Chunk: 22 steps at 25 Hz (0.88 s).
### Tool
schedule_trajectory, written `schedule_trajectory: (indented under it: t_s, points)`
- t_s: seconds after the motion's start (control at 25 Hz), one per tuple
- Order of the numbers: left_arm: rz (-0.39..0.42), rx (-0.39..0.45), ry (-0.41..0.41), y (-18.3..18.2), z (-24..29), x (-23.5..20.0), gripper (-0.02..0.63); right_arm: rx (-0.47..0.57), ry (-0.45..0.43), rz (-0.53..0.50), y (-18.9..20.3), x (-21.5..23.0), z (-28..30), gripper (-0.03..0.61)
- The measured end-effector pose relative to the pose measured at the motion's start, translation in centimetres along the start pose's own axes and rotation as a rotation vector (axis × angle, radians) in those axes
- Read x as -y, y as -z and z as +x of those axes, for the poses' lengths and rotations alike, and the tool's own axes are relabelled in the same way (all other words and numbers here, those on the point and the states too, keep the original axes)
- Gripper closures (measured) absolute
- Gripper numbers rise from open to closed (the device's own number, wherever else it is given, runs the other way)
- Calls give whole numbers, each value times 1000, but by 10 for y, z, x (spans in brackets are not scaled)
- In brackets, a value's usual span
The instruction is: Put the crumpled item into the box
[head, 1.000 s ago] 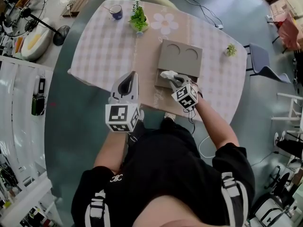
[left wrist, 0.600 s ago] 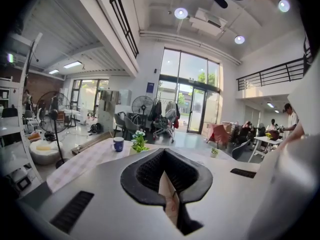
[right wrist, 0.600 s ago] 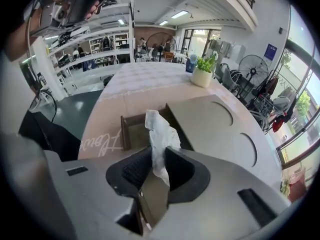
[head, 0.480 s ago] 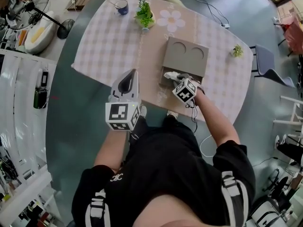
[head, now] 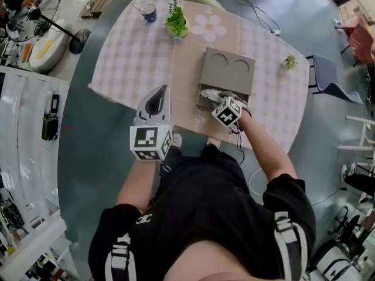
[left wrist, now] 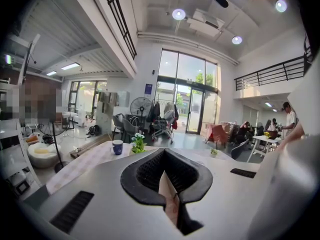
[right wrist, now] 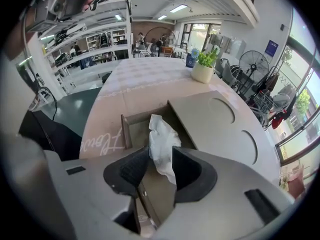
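A flat grey box (head: pixel 227 70) with two round marks on its lid lies on the checked table (head: pixel 129 57). Its near end is open (right wrist: pixel 134 128). A crumpled white paper (right wrist: pixel 161 139) hangs over that opening, also visible as a white crumpled wad (head: pixel 208 92) in the head view. My right gripper (right wrist: pixel 160 156) points steeply down around the paper. Its jaws have just been opening, and the paper lies loose between them, against the right pad. My left gripper (head: pixel 157 92) hovers at the table's near edge, left of the box, with its tips (left wrist: pixel 163 151) together on nothing.
A blue mug (head: pixel 148 12) and a potted plant (head: pixel 177 21) stand at the table's far side. Next to them lies a flower-shaped mat (head: pixel 209 27). A small plant (head: pixel 287 61) stands at the far right corner, with a chair (head: pixel 325 75) beyond it.
My right gripper has sunk a little toward the box's open end and tipped further down. Its jaws have spread away from the paper. The left gripper has stayed put.
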<state>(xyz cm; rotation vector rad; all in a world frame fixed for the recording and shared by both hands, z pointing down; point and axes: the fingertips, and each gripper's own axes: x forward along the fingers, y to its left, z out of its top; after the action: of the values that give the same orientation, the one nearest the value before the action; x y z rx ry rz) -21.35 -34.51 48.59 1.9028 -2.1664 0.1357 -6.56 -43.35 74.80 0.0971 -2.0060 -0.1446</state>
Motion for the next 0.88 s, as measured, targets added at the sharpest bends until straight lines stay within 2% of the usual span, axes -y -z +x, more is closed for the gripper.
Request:
schedule_trajectory:
  t_s: [0.16, 0.4, 0.48, 0.64, 0.88]
  points:
    - [7, 11, 19, -3, 2, 2, 612, 69, 11, 71, -12, 2, -21, 445]
    - [20, 48, 45, -26, 4, 6, 611, 326, 121, 278, -58, 30, -101, 445]
    - [27, 61, 61, -33, 5, 9, 611, 444, 195, 343, -74, 44, -137, 445]
    - [40, 78, 99, -42, 10, 14, 611, 685, 399, 456, -98, 74, -210, 445]
    - [64, 104, 168, -57, 28, 54, 612, 959, 666, 549, -81, 103, -317, 462]
